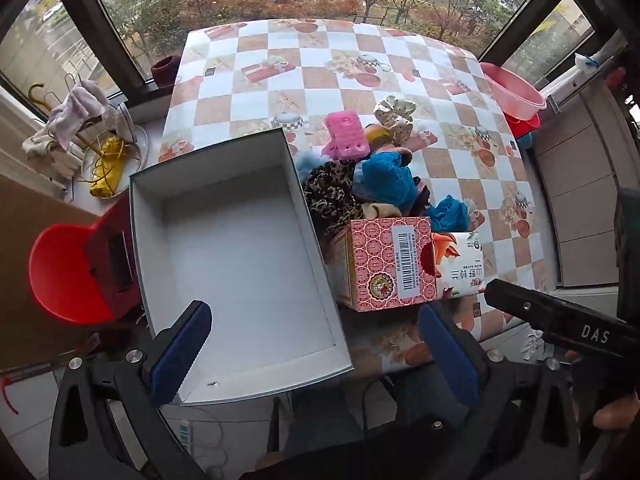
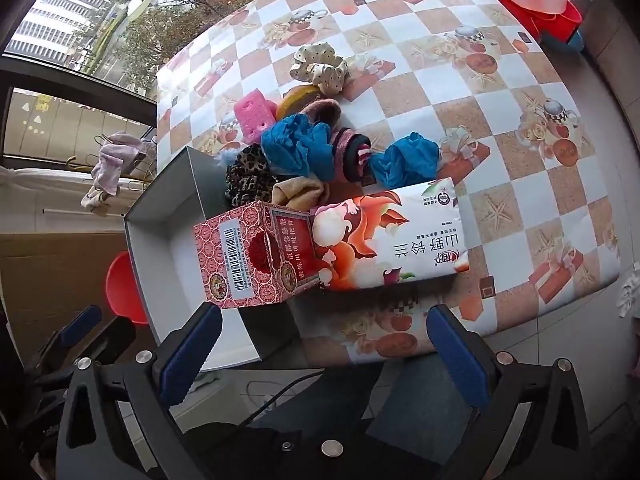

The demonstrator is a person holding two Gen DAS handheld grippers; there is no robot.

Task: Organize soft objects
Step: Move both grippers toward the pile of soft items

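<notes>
A pile of soft things lies on the checkered table: a pink sponge, a cream dotted scrunchie, a leopard scrunchie, blue cloths and a second blue cloth. A white open box with nothing in it stands left of the pile. A red carton and a tissue pack lie in front. The pile also shows in the right wrist view. My left gripper is open over the box's near edge. My right gripper is open, just short of the red carton and tissue pack.
A pink basin sits off the table's right edge. A red plastic stool stands left of the box. Cloths and hangers lie on the window ledge. The right gripper's black body shows at the lower right.
</notes>
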